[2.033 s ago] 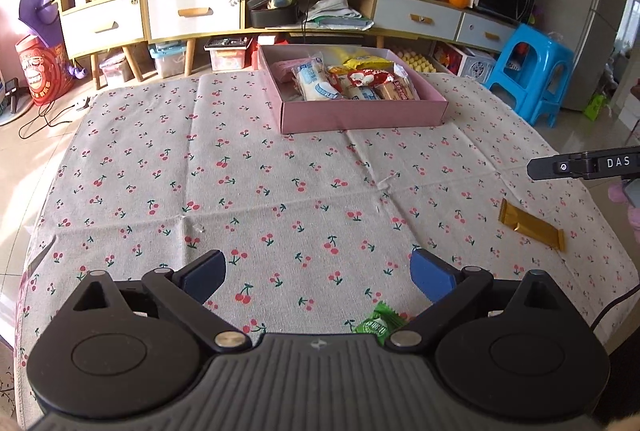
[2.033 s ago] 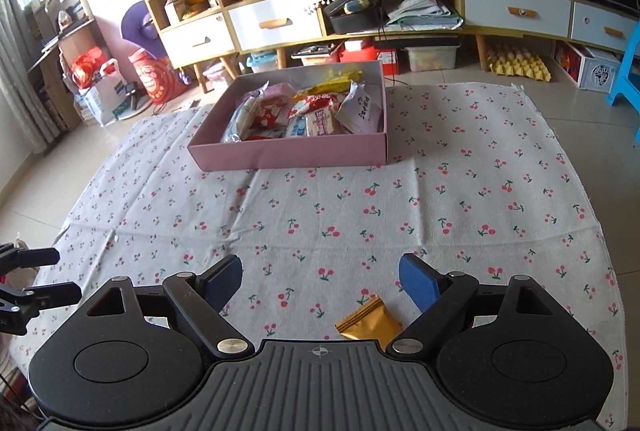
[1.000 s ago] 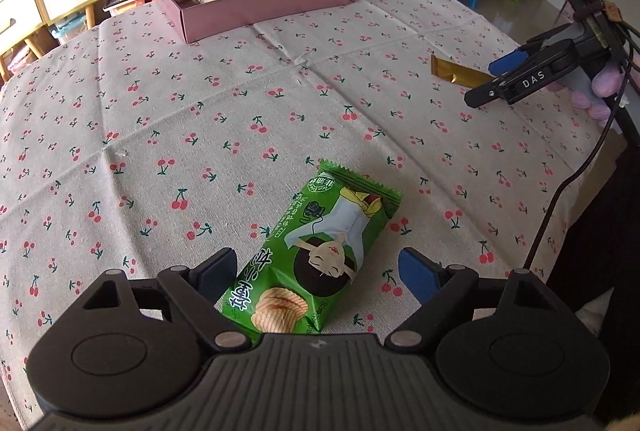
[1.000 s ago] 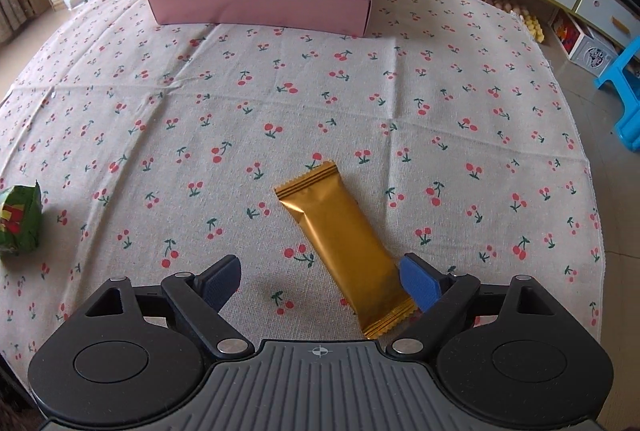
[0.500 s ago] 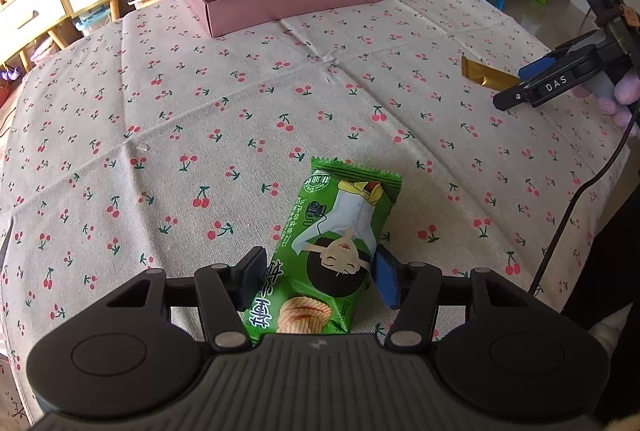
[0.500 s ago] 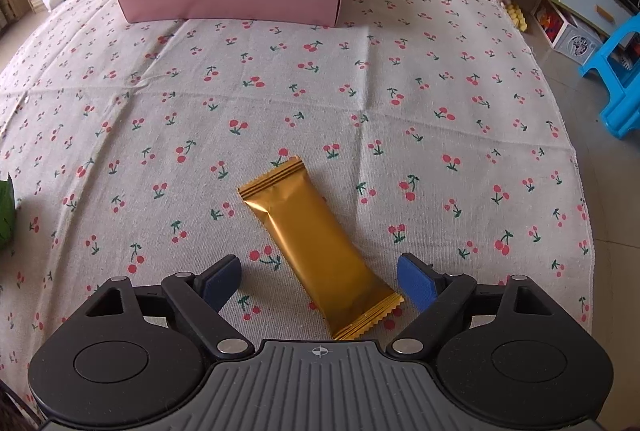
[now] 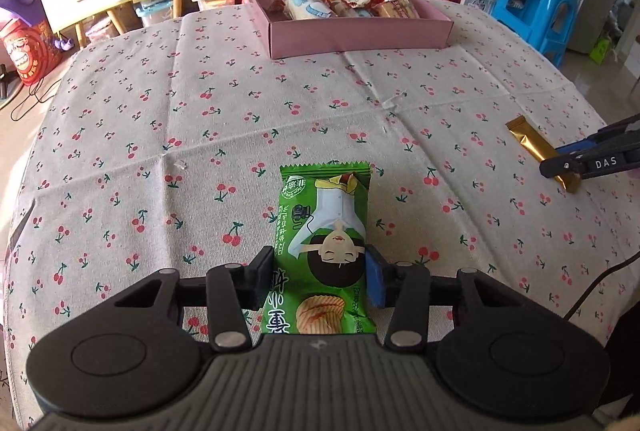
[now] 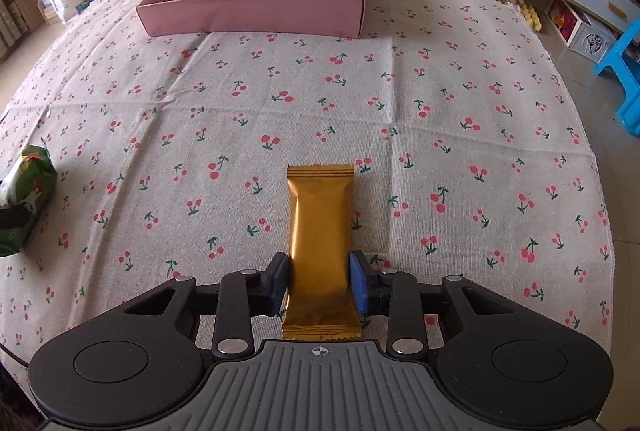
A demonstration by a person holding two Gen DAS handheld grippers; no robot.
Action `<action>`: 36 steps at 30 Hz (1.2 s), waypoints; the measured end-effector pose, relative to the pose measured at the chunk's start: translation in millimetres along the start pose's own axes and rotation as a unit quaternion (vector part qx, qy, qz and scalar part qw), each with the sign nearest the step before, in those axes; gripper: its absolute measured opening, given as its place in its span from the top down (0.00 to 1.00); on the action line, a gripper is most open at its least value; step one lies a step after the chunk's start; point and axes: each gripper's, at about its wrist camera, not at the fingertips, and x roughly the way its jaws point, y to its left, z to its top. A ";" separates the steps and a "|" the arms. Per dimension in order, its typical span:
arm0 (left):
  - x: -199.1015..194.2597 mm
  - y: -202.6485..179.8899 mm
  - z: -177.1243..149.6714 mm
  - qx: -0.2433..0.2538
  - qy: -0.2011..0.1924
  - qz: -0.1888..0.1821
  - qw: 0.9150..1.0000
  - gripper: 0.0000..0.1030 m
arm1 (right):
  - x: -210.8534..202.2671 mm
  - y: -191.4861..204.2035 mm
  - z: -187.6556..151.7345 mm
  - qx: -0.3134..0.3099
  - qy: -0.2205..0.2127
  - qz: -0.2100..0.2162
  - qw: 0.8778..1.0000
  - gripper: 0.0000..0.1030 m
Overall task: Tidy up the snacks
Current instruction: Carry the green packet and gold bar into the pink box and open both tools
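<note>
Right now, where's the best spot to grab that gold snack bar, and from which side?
Grip the gold snack bar across its narrow width near the near end, coming down from above. It lies flat and long, so its two long edges suit the pads. The right tool already pinches it there.

Bright daylight falls evenly on the cherry-print cloth (image 7: 280, 103), shadows stay soft and short, focus is sharp, and fisheye bending curves both views' edges.
</note>
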 end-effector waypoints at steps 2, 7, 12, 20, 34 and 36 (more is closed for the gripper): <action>1.0 0.5 3.8 -0.014 -0.003 0.006 1.000 0.59 | 0.9 2.9 2.9 0.002 -0.001 0.000 1.000 0.73; 1.3 2.2 13.3 -0.042 -0.011 0.011 0.999 0.59 | -0.3 11.9 10.6 0.006 -0.006 0.013 1.000 0.74; 2.8 1.4 22.0 -0.061 -0.016 0.014 0.998 0.59 | -5.0 17.5 20.2 0.016 -0.015 0.030 0.999 0.74; 3.3 -1.4 38.1 -0.086 -0.024 0.008 0.996 0.59 | -15.2 23.9 39.3 0.047 -0.030 0.068 0.996 0.74; 3.9 -16.3 78.3 -0.113 -0.057 -0.019 0.992 0.59 | -23.7 33.9 81.6 0.079 -0.066 0.105 0.989 0.74; 5.3 -17.2 86.2 -0.119 -0.063 -0.022 0.991 0.59 | -23.2 32.5 88.2 0.085 -0.069 0.107 0.988 0.74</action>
